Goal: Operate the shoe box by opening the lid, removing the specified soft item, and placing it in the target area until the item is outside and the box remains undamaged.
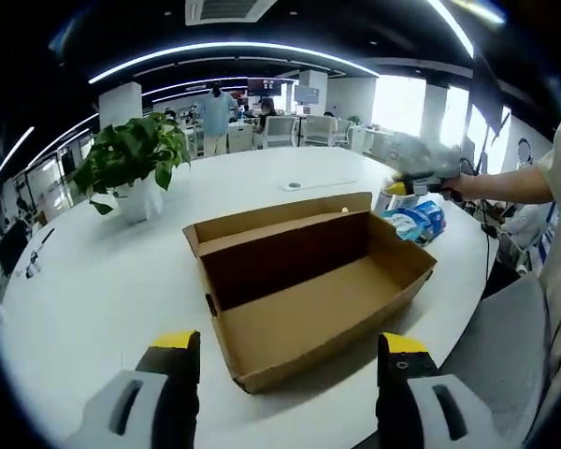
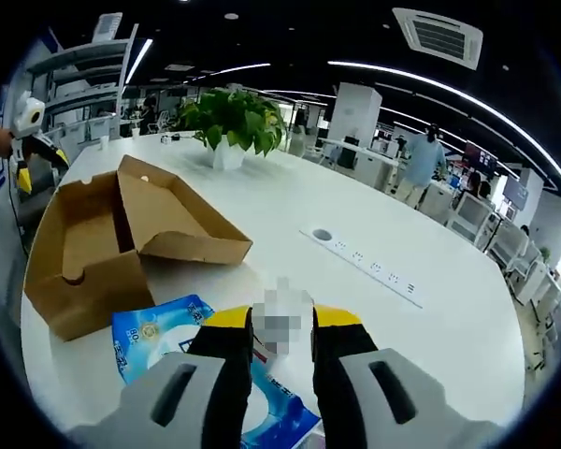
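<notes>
Two tools: your right tool (image 2: 280,323) is pinched on the soft, light blue-and-white pack (image 2: 168,341), lying on the desk (image 2: 355,309) beside the open shoe box (image 1: 309,290). It crumples easily, so grip an edge. Your left tool (image 1: 285,360) hovers wide before the box.

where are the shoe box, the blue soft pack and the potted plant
shoe box (image 1: 309,309): left gripper view, bare inside floor.
blue soft pack (image 2: 154,339): right gripper view, printed top face.
potted plant (image 2: 232,117): right gripper view, green leaves.
</notes>
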A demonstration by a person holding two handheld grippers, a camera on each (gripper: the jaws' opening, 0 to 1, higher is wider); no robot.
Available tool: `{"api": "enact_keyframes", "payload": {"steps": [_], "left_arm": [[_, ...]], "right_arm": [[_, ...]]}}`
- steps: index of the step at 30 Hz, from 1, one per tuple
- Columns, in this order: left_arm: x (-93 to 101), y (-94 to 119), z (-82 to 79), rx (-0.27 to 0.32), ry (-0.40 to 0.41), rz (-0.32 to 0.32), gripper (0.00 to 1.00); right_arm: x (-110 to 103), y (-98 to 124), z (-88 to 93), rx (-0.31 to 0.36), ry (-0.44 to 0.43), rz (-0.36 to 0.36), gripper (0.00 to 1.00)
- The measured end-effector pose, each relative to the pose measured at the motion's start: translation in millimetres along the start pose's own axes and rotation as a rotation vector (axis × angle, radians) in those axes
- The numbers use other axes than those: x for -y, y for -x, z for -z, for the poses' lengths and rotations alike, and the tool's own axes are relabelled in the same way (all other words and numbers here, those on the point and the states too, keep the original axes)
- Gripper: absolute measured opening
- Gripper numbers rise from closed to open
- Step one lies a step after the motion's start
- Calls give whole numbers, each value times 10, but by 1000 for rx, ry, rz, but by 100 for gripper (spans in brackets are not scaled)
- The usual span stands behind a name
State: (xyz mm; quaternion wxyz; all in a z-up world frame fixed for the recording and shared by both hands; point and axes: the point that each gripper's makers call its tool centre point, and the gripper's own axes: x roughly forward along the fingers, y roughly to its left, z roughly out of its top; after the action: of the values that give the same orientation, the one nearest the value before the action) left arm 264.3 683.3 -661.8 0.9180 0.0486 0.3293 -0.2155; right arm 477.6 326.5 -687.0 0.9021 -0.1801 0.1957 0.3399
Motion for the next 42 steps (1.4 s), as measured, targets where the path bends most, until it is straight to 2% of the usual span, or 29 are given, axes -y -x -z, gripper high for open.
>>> {"api": "enact_keyframes", "payload": {"steps": [8,18,33,42], "left_arm": [[-55,-3,35,-13,-1,-26,72],[-134,23,76,-23,17,-56,66],[-279,-6,135,-57,41,-111,49],[-363,-19,213,-84,68,-136,39]], "right_arm": [[22,-1,19,-21,-9,36,21],[3,-24,3,-32,-11,46,21],[12,42,-28,-32,-5,51,27],[32,144,-242,4,18,63,30]]}}
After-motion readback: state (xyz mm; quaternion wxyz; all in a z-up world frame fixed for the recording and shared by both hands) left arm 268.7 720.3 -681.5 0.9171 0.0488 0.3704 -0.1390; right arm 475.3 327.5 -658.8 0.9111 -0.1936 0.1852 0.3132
